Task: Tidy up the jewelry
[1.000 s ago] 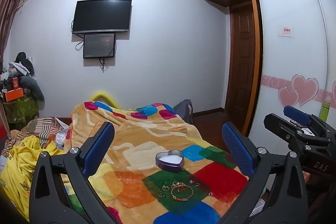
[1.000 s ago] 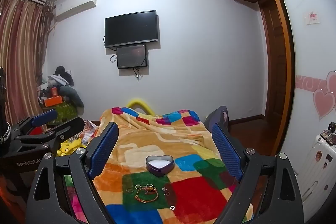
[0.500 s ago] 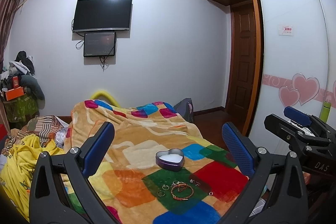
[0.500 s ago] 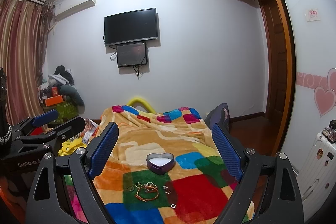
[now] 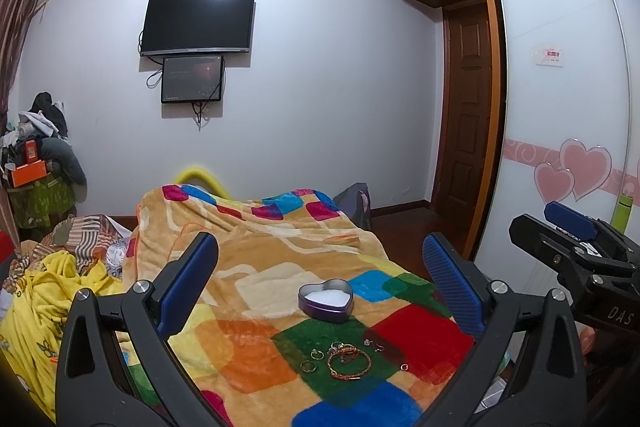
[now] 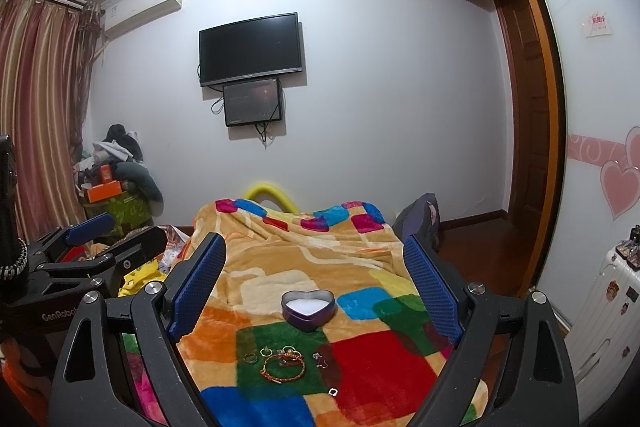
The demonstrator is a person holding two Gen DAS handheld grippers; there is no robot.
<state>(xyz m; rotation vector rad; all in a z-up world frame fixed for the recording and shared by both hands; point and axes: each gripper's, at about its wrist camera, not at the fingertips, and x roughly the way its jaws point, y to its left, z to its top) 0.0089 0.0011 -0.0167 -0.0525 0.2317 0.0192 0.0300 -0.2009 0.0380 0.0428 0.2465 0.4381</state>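
Note:
A purple heart-shaped tin (image 5: 326, 301) with a white lining sits open on the colourful patchwork blanket (image 5: 256, 267); it also shows in the right wrist view (image 6: 307, 309). In front of it lie an orange bracelet (image 5: 349, 363), several small rings (image 5: 314, 359) and earrings (image 5: 376, 345). The right wrist view shows the bracelet (image 6: 283, 369), rings (image 6: 260, 354) and one lone ring (image 6: 332, 392) nearer. My left gripper (image 5: 320, 279) is open and empty above the blanket. My right gripper (image 6: 316, 275) is open and empty too. Each gripper appears at the other view's edge.
A yellow cloth pile (image 5: 36, 307) lies left of the blanket. A cluttered corner stack (image 6: 116, 179) stands by the curtain. A wardrobe with heart decals (image 5: 576, 171) and a wooden door (image 5: 468, 147) are right. A white suitcase (image 6: 600, 307) stands at right.
Both views have tilted slightly downward; the tin and jewelry sit a little higher in frame. Both grippers stay open and nothing on the blanket has moved.

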